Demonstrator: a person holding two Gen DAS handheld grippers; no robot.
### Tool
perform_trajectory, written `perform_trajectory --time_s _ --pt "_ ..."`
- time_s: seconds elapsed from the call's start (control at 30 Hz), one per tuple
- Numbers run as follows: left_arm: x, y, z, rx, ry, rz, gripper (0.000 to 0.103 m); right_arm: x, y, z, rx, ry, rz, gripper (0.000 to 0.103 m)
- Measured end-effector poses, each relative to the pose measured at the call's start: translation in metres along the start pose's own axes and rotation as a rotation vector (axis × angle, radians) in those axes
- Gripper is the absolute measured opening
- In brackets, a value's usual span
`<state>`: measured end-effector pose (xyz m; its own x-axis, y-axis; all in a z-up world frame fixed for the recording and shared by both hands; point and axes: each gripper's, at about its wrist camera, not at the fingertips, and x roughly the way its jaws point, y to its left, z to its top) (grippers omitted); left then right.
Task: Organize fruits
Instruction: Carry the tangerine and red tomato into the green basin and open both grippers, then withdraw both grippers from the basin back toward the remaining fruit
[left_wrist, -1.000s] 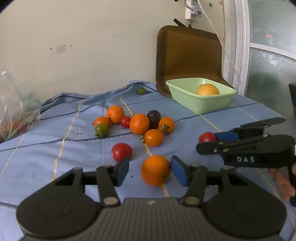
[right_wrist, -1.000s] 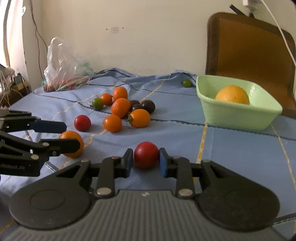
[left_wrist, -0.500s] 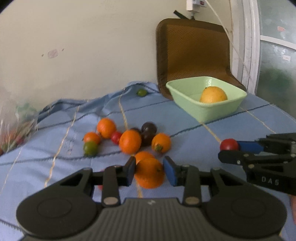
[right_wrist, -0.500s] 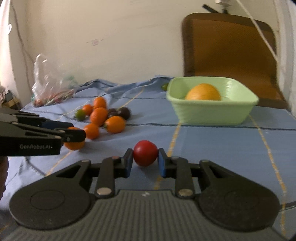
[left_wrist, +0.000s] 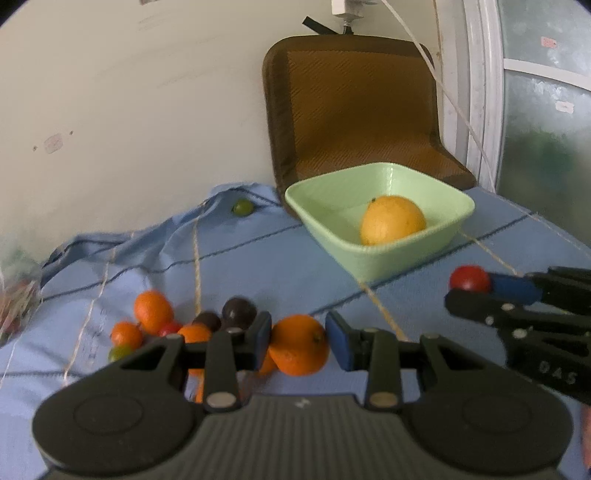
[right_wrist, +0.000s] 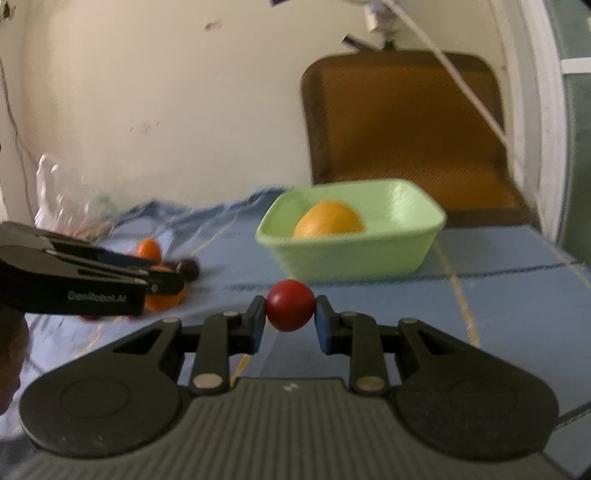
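1. The small round orange fruit (left_wrist: 299, 345) is pinched in the left gripper (left_wrist: 299, 341) jaws, above the blue cloth-covered surface (left_wrist: 280, 258).
2. The small glossy red fruit (right_wrist: 291, 305) is pinched in the right gripper (right_wrist: 290, 321) jaws.
3. Risk: smooth round fruit could slip and roll; both grippers near the bowl could collide.
4. The pale green square plastic bowl (left_wrist: 458, 218) holds one large yellow-orange citrus (left_wrist: 392, 220).

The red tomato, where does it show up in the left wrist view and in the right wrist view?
Left wrist view: red tomato at the right edge, pinched in the right tool, lower right of the green bowl.
Right wrist view: red tomato at centre, between the pads, just below the bowl.
Shared landmark: the green bowl holding a large orange.
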<state>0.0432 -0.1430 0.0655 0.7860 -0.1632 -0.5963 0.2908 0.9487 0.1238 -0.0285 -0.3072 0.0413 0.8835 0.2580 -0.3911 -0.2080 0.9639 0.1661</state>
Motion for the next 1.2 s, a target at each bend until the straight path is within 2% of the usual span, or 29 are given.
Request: perform_trajectory --time_s 0.17,0.4,0.57,0.8,0.83,0.87,0.93,1.07,1.2 --pt "0.01 -0.009 0.028 -0.005 -0.037 -0.017 0.033 0.0 -0.015 0.018 0.008 -0.084 -0.026 0.031" --pt "0.036 -0.004 0.075 -0.11 -0.074 -0.138 0.033 0.021 -0.031 0.041 -0.045 -0.125 -0.067 0.031" --pt "0.07 -0.001 0.084 -0.187 -0.04 -0.211 0.033 0.041 -0.043 0.04 -0.007 -0.112 -0.105 0.031" --pt "0.097 -0.001 0.078 -0.211 -0.018 -0.187 0.036 0.048 -0.047 0.036 -0.01 -0.11 -0.139 0.032" --pt "0.1 0.001 0.079 -0.216 -0.01 -0.187 0.037 0.049 -0.046 0.036 -0.017 -0.116 -0.144 0.036" --pt "0.102 0.001 0.077 -0.222 -0.003 -0.188 0.037 0.049 -0.045 0.036 -0.024 -0.126 -0.149 0.05" --pt "0.101 0.0 0.076 -0.216 -0.011 -0.186 0.038 0.046 -0.043 0.036 -0.032 -0.157 -0.157 0.065" --pt "0.092 -0.005 0.073 -0.186 -0.032 -0.159 0.043 0.041 -0.043 0.036 -0.035 -0.198 -0.167 0.068" --pt "0.073 -0.007 0.067 -0.167 -0.071 -0.111 0.047 0.039 -0.053 0.037 0.019 -0.206 -0.185 0.069"
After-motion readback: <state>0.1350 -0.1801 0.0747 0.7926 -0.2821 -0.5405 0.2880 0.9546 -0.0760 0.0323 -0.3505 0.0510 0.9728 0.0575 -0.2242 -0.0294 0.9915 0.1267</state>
